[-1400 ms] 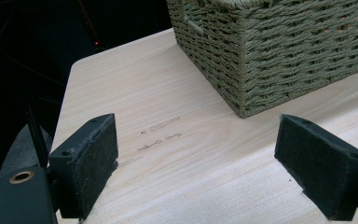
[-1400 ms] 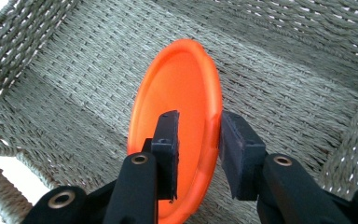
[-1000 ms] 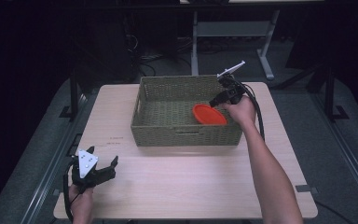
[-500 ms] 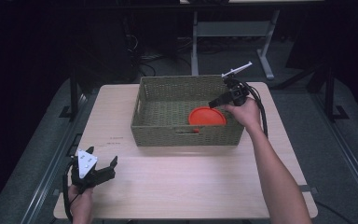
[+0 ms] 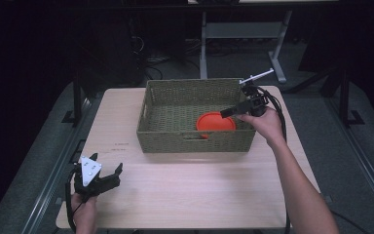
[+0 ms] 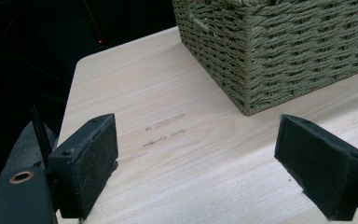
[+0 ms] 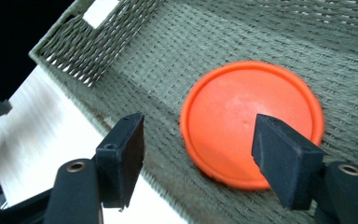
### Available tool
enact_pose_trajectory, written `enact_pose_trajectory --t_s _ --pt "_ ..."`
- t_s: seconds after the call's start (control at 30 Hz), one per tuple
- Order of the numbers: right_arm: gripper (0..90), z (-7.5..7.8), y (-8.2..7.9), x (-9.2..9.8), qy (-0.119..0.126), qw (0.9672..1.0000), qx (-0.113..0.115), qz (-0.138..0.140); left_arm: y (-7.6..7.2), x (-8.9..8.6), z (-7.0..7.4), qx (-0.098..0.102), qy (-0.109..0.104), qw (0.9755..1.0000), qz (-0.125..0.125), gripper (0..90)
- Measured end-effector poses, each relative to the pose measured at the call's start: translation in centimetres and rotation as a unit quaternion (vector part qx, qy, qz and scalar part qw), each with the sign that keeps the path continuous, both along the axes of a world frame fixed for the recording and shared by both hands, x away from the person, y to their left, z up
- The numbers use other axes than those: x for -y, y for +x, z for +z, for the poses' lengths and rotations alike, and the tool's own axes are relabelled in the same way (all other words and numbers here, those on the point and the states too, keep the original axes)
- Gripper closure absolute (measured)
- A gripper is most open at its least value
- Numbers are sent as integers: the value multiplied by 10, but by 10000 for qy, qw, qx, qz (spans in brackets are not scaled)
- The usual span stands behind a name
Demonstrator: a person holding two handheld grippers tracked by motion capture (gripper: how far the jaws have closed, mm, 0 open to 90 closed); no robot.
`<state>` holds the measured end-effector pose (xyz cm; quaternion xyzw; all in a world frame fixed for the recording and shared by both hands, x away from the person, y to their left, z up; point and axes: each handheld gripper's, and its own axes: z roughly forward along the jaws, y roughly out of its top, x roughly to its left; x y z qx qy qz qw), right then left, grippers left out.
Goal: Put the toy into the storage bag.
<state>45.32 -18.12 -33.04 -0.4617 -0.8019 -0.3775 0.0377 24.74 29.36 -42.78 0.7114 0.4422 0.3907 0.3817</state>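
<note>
An orange round disc (image 5: 215, 122) lies flat on the floor of a green woven basket (image 5: 195, 141), near its front right corner. My right gripper (image 5: 226, 113) hangs over the basket's right end, pointing down at the disc (image 7: 242, 112). Its jaws have just been opening and now stand apart, with nothing between the pads and the disc lying below them. My left gripper (image 5: 108, 171) rests low at the table's near left corner, open and empty. In the left gripper view its gripper (image 6: 198, 135) faces the basket's corner (image 6: 279, 56) across bare wood.
The basket stands at the back middle of a light wooden table (image 5: 199, 185). A handle slot (image 7: 101, 10) is cut in the basket's end wall. Dark floor, cables and a metal stand (image 5: 238, 34) lie beyond the table's far edge.
The disc, tilted in the right gripper's jaws a second ago, now lies flat in the basket. The right jaws have opened and the hand has drawn slightly right and up. The left hand is still.
</note>
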Motion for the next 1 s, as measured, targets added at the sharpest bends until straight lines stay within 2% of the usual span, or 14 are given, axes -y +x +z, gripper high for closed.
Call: enact_pose_trajectory --t_s 0.4,0.93,1.0 --pt "294 7 -23 6 225 9993 200 236 -1 1 0 24 77 10000 14 128" --pt "282 3 -60 13 371 9973 322 541 -1 3 0 35 171 9998 -11 128" --pt "281 2 -69 16 440 9968 338 581 -1 3 0 31 178 9998 -9 128"
